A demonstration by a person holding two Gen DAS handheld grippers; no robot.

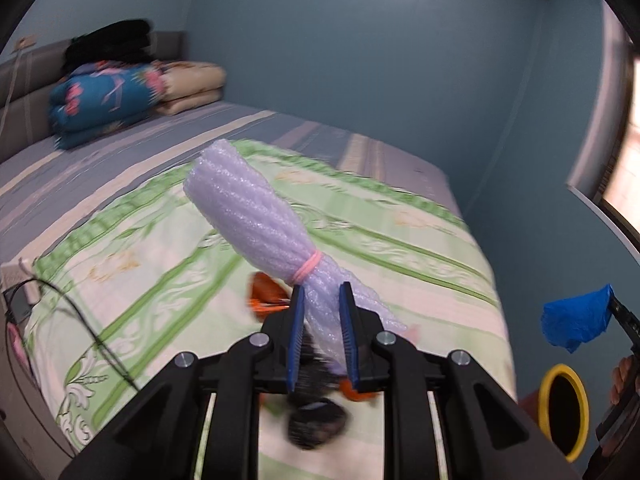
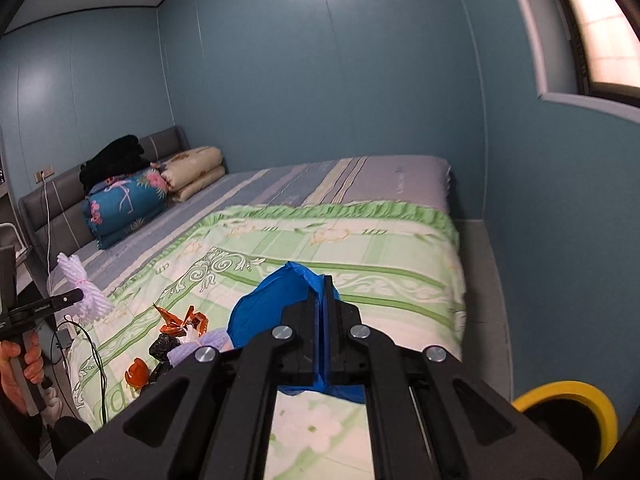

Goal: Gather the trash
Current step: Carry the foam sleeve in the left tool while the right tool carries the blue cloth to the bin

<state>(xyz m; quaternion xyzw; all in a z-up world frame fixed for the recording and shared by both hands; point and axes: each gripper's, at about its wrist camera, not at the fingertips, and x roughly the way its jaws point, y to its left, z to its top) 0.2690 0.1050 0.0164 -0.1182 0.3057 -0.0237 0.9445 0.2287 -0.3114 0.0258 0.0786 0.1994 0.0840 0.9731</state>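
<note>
Pale lilac foam netting (image 1: 256, 216), cinched with a pink rubber band (image 1: 308, 266), gripped at its tail end by the left gripper (image 1: 322, 312) and lifted clear of the bed (image 1: 400, 248); jaws closed in on the foam, though not fully together, the bundle filling the gap. Crumpled blue plastic (image 2: 264, 308) pinched in the right gripper (image 2: 325, 312), jaws pressed nearly flat together on the thin sheet, held above the green floral bedspread (image 2: 360, 240). Yellow-rimmed bin (image 1: 562, 410) low on the floor by the foot corner of the bed, mouth open, just beside the right gripper in the left wrist view. Judged at roughly the midpoint: two pieces in hand but not yet dropped in the bin. Still lying on the bedspread: orange wrapper scraps (image 2: 180, 318), a crumpled black piece (image 2: 164, 347), another bit of lilac foam (image 2: 196, 350) and a small orange shred (image 2: 137, 372), all clustered close together near the bed's edge. Nothing seen between either gripper and the bin, so a clear carry likely. Nearby but not trash, by the look of it: a black cable (image 2: 94, 356) trailing over the bed edge toward a small charger, close enough to the litter to snag on a later pick. Further off, folded quilts (image 2: 128, 204) and dark clothing stacked against the grey headboard (image 2: 52, 204).
</note>
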